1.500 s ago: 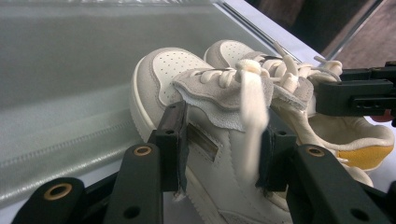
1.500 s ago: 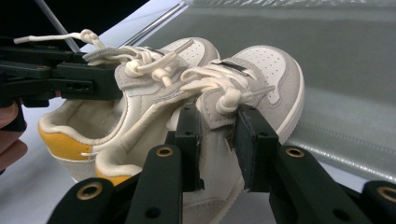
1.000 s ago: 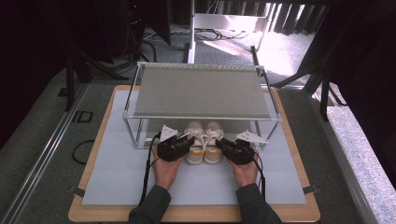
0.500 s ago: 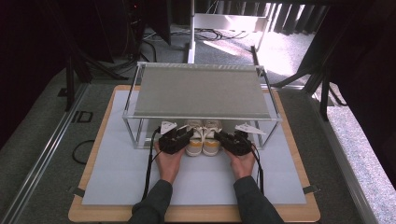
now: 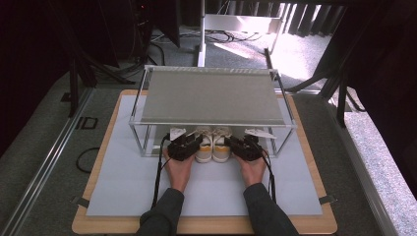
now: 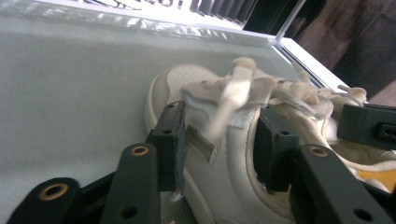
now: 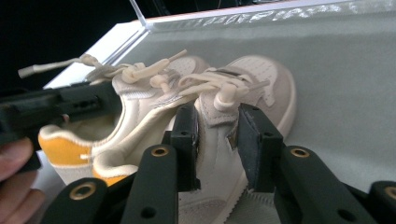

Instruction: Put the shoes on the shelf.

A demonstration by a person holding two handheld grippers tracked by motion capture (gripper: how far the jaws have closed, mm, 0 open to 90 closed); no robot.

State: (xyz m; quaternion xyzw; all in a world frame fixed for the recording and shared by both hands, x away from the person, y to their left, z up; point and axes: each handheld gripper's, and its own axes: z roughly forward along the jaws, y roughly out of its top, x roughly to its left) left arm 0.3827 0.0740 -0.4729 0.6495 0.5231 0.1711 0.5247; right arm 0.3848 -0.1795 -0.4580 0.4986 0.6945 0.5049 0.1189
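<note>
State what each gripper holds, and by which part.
The left gripper grips the left white lace-up sneaker by its tongue and side wall; the right gripper grips the right sneaker by its tongue.

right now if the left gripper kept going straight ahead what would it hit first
Nothing new: the left gripper is clamped on the left shoe. Beyond the toe lies bare grey mat under the rack; depth is unclear.

Grey carpet floor (image 5: 44,162) around the table (image 5: 206,228); dark curtains (image 5: 39,44) left; daylight patch (image 5: 300,54) upper right.
</note>
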